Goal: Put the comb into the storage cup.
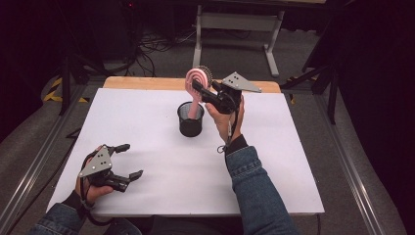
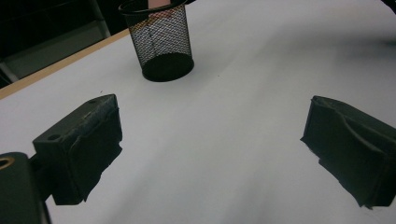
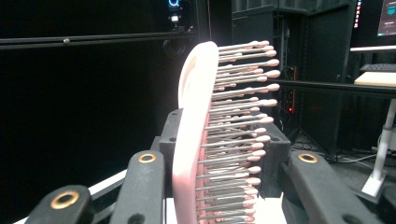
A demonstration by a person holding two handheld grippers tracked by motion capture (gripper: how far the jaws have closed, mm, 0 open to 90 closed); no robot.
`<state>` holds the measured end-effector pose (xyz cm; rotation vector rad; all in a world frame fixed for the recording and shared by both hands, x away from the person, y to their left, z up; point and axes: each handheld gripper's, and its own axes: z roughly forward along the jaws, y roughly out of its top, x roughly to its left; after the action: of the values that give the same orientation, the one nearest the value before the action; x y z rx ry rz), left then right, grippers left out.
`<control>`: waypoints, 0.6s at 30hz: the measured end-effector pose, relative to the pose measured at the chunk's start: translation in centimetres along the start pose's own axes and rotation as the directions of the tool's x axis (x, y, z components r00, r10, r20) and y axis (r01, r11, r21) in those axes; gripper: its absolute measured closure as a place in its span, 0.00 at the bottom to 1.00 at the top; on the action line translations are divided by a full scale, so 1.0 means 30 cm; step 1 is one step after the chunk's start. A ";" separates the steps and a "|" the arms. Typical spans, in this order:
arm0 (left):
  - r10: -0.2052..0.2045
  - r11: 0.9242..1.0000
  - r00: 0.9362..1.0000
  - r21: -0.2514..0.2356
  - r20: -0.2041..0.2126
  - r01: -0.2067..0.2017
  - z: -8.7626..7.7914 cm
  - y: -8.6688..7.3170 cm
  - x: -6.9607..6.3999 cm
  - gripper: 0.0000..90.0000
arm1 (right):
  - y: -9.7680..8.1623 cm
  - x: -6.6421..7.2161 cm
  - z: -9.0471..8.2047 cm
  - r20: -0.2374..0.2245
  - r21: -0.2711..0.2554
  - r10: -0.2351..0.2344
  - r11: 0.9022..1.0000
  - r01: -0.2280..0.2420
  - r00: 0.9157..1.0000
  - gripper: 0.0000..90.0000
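My right gripper (image 1: 199,89) is shut on the head of a pink hairbrush (image 1: 196,77), held upright above the middle of the table. The brush's handle reaches down into a black mesh cup (image 1: 190,120). In the right gripper view the hairbrush (image 3: 194,140) stands between the two black jaws of my right gripper (image 3: 224,151), bristles pointing right. My left gripper (image 1: 131,159) rests at the table's front left, open, nothing between its fingers. From the left gripper (image 2: 210,149) view, the mesh cup (image 2: 163,46) stands ahead with the pink handle (image 2: 161,3) at its rim.
A white sheet (image 1: 147,127) covers the table, with a wooden edge (image 1: 142,82) at the back. Beyond it stand a white desk frame (image 1: 237,22) and floor cables (image 1: 151,49). Dark stands flank both sides.
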<state>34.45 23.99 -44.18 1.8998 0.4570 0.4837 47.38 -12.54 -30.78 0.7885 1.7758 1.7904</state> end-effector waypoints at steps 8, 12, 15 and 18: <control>0.001 1.000 1.000 0.003 -0.002 -0.001 0.000 -0.001 0.000 0.06 | -0.037 -0.006 0.010 0.002 0.008 0.030 1.000 -0.030 1.000 0.70; 0.002 1.000 1.000 0.003 -0.002 -0.002 0.001 0.000 -0.001 0.06 | -0.062 -0.010 0.015 0.003 0.017 0.044 0.999 -0.044 0.999 0.70; 0.002 1.000 1.000 0.003 -0.003 -0.002 0.000 0.000 0.000 0.06 | -0.078 -0.012 0.018 0.003 0.023 0.052 0.998 -0.052 0.999 0.70; 0.003 1.000 1.000 0.003 -0.002 -0.003 0.000 -0.001 0.000 0.06 | -0.092 -0.014 0.021 0.008 0.030 0.058 0.998 -0.058 0.998 0.70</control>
<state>34.45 24.01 -44.19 1.9037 0.4567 0.4876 47.97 -12.32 -33.58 0.8657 1.7965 1.7992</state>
